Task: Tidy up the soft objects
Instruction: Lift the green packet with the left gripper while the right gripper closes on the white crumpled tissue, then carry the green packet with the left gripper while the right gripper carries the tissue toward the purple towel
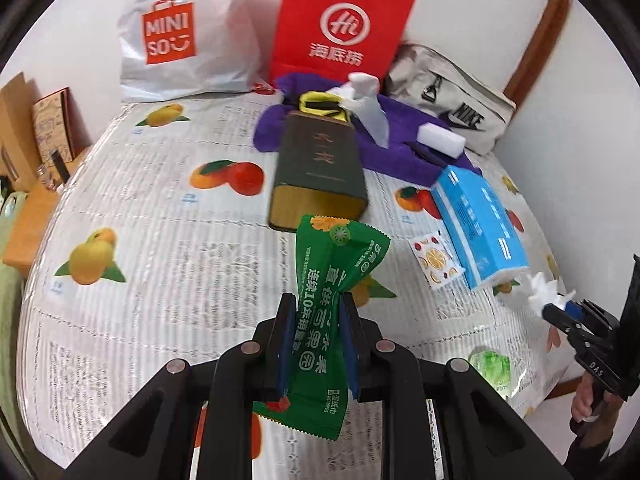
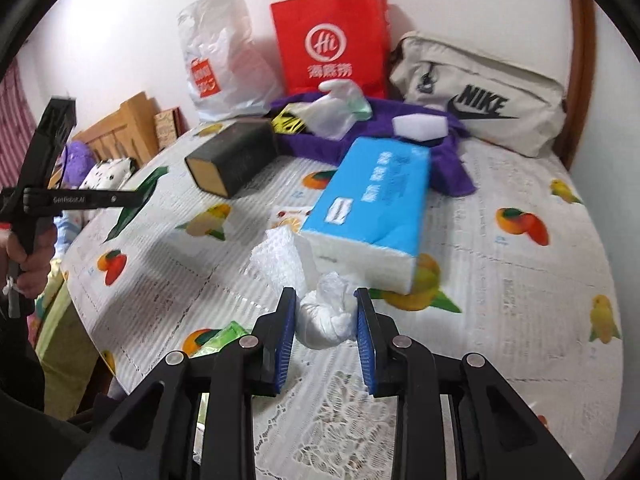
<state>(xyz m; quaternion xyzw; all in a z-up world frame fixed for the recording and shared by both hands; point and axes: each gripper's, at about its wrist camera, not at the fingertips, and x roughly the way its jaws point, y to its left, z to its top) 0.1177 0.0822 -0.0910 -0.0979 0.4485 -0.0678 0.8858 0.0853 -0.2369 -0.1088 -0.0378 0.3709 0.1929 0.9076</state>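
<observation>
My left gripper (image 1: 320, 312) is shut on a green wet-wipes packet (image 1: 332, 300) and holds it above the fruit-print tablecloth (image 1: 140, 240). My right gripper (image 2: 326, 312) is shut on a crumpled white tissue wad (image 2: 328, 316), just in front of the blue tissue pack (image 2: 372, 196). The right gripper also shows at the right edge of the left wrist view (image 1: 560, 308), holding white tissue beside the blue tissue pack (image 1: 476, 224). A purple cloth (image 1: 396, 136) lies at the back with a white sponge block (image 1: 440, 140) on it.
A dark green box (image 1: 320, 172) lies in the middle of the table. A white Miniso bag (image 1: 184, 36), a red paper bag (image 1: 344, 24) and a beige Nike pouch (image 1: 452, 104) stand along the wall. A small fruit-print sachet (image 1: 434, 260) lies by the tissue pack. A green-white packet (image 1: 492, 368) lies near the front right edge.
</observation>
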